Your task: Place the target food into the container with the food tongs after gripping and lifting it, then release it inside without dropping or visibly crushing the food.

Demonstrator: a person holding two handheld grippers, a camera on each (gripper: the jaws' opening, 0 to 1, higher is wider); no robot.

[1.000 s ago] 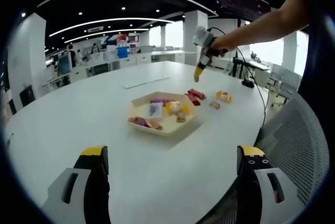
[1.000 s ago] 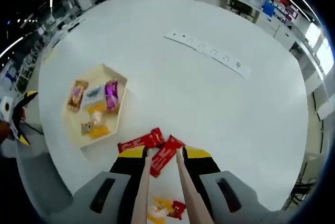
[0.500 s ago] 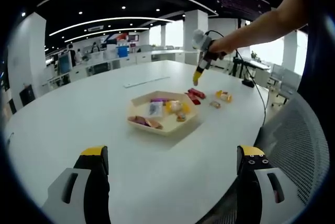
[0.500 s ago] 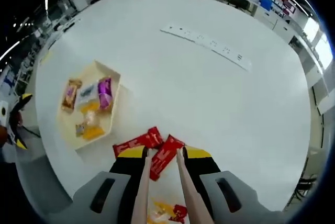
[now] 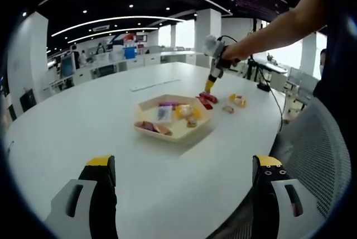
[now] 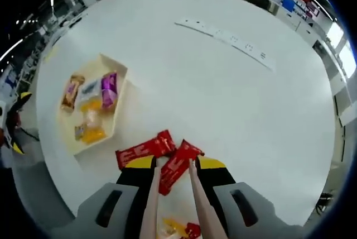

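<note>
R gripper (image 6: 173,166) holds the food tongs (image 6: 150,205), arms run fwd between the jaws. Tong tips sit narrow either side of a red bar (image 6: 174,167) on the table (image 6: 234,110). Can't tell if they've actually pinched it or just straddle it; bar looks flat on the surface, not lifted. R jaws are clamped onto the tong arms.

Second red bar (image 6: 144,148) lies just beside, touching or overlapping the first.

Risks:
- tips catch only the wrapper edge → bar slips out on lift
- neighbour bar drags along or gets nudged
- squeeze too hard → visible crush; wrapper is slick, so tempting to over-grip

Further out: tray (image 6: 109,63), already has several snacks in it, free space mostly near edge. Release high or off-centre → bar lands on the rim or on other items.

L gripper (image 5: 184,189) hangs over the near table edge, jaws wide apart, nothing between them. From there the R gripper (image 5: 211,82) sits at the red bars (image 5: 207,98), just past the tray (image 5: 146,133). Yellow snacks (image 5: 239,101) lie near, not in the path.
</note>
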